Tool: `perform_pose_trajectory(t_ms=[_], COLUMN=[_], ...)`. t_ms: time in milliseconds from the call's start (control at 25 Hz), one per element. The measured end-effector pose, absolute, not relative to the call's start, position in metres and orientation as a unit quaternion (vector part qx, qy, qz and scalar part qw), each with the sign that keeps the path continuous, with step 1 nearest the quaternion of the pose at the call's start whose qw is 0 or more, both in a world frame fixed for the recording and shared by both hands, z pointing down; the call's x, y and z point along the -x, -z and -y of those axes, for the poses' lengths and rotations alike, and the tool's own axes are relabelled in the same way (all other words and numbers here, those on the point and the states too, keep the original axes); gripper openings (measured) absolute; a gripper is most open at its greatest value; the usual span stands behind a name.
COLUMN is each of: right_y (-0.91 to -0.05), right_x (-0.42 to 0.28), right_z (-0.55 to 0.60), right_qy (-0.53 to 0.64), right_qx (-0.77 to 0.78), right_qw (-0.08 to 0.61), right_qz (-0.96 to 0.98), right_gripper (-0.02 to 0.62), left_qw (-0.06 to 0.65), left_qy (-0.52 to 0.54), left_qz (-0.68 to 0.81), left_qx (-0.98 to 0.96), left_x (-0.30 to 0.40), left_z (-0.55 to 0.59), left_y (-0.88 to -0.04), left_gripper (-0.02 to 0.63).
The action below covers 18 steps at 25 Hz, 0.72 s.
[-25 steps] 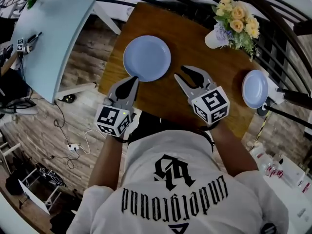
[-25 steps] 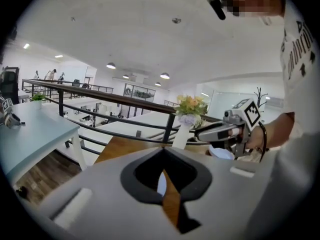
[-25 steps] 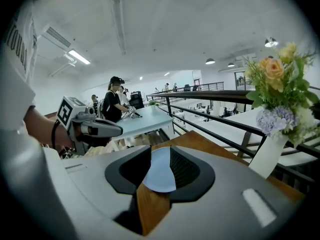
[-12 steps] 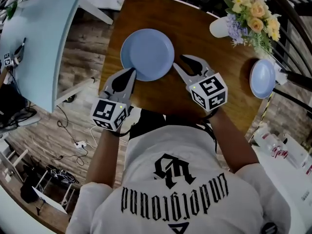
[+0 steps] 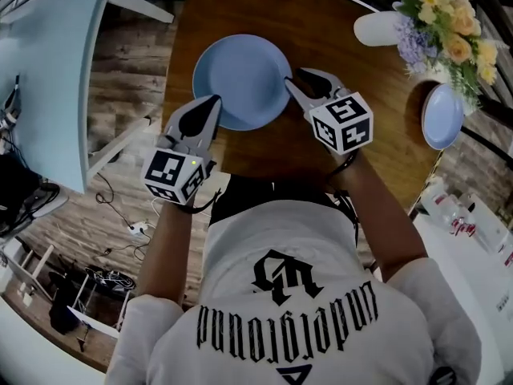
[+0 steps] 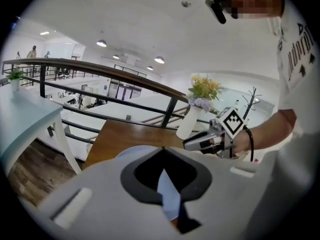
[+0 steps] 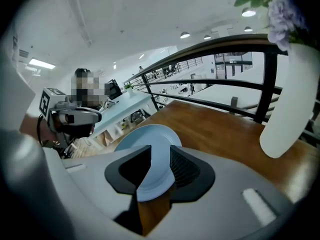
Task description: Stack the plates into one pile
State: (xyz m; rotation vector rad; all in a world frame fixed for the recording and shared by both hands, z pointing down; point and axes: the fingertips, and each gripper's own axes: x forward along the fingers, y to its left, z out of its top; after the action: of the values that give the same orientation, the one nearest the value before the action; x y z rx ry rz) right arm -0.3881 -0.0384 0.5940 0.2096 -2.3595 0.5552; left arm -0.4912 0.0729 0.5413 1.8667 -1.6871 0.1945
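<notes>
Head view, clock directions read from the large plate. Nearest lay your white shirt (image 5: 296,295), with one forearm reaching out on each side. You held two grippers, each carrying one marker cube.

Your left gripper (image 5: 210,103) sat at the plate's seven o'clock rim. Its jaws were closed tip to tip on nothing, and a sliver of blue showed only through the slit behind the tips.

Your right gripper (image 5: 309,80) sat at the three o'clock rim. Its jaws stood apart and empty, and the plate's near edge was framed in the gap. No view settled whether the pads touched it.

There were two blue plates, unstacked. The large plate (image 5: 240,79) lay flat on the brown wooden table (image 5: 329,22), between the two grippers. The small plate (image 5: 443,116) sat well apart at three o'clock, by the table's far edge.

One white vase (image 5: 383,29) of flowers (image 5: 445,22) stood at two o'clock. A second table, pale blue (image 5: 56,62), stood at nine o'clock, apart from the wooden one.
</notes>
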Motion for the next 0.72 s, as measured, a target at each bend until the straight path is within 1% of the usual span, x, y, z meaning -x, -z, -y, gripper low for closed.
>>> perform_pose_trajectory(t_ms=[440,720], right_y=[-0.666,-0.688], right_x=[0.391,0.393], right_z=[0.050,0.051], right_qy=[-0.262,-0.273], right_qx=[-0.093,-0.099], right_qw=[0.400,0.423], right_qz=[0.873,0.859], right_gripper=[0.098,0.098], left_qw=[0.339,0.354], left_qy=[-0.065,-0.062], left_qz=[0.624,0.621], left_qx=[-0.701,-0.696], left_x=[0.504,0.503], left_z=[-0.065,-0.064], left_y=[-0.582,-0.598], left_gripper=[0.046,0.046])
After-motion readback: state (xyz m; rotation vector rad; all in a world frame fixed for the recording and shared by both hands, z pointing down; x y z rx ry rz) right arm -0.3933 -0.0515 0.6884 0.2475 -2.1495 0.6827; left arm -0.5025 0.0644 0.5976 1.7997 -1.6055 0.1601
